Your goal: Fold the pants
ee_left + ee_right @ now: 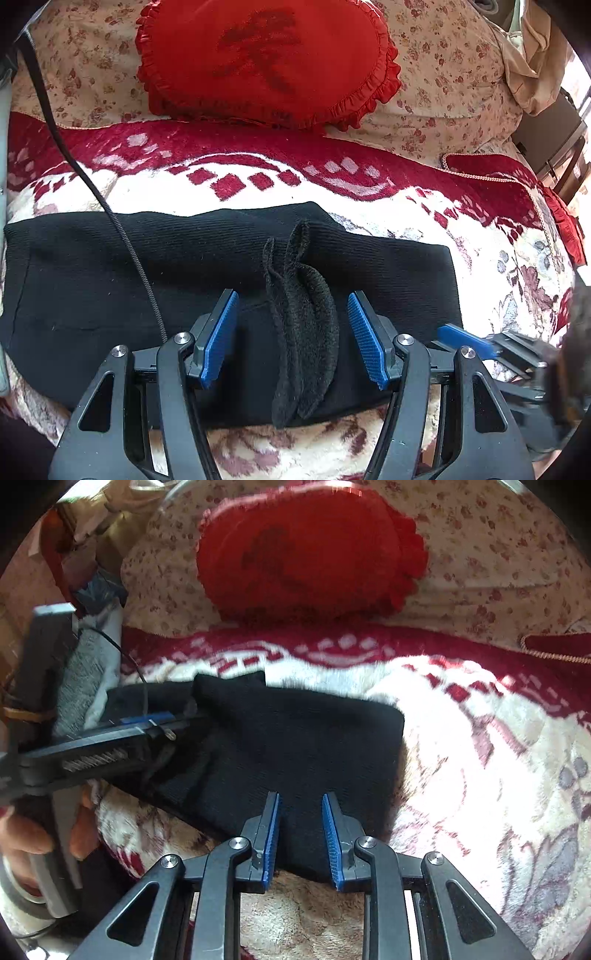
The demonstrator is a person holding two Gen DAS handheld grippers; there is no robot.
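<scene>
1. Two wrist views here, both looking down at black pants (pixel 129 273) lying flat on a red and cream floral blanket (pixel 424 218).
2. At 9 o'clock in the left wrist view, a black cable (pixel 122 229) runs down across the pants.
3. Dead centre, the left gripper (pixel 291 336) has its blue pads spread well apart. A fuzzy black fold (pixel 303 332) of the pants stands up between them, and neither pad touches it, so it's holding nothing.
4. At 12 o'clock there's a red ruffled cushion (pixel 266 62) on a small-flower cover, well apart from the pants.
5. At 4 o'clock of that view, the right gripper (pixel 465 339) pokes in blurry, right by the pants' near edge.
6. Over to the right wrist view: at 9 o'clock you can see the left gripper (pixel 155 720) from the side, reaching over the pants, with a person's fingers (pixel 29 834) around its handle at 8 o'clock.
7. The pants (pixel 295 738) fill the middle, folded edge toward 3 o'clock.
8. At 6 o'clock the right gripper (pixel 301 834) is only partly open, a narrow gap, pads over the pants' near edge. I can't see any cloth pinched.
</scene>
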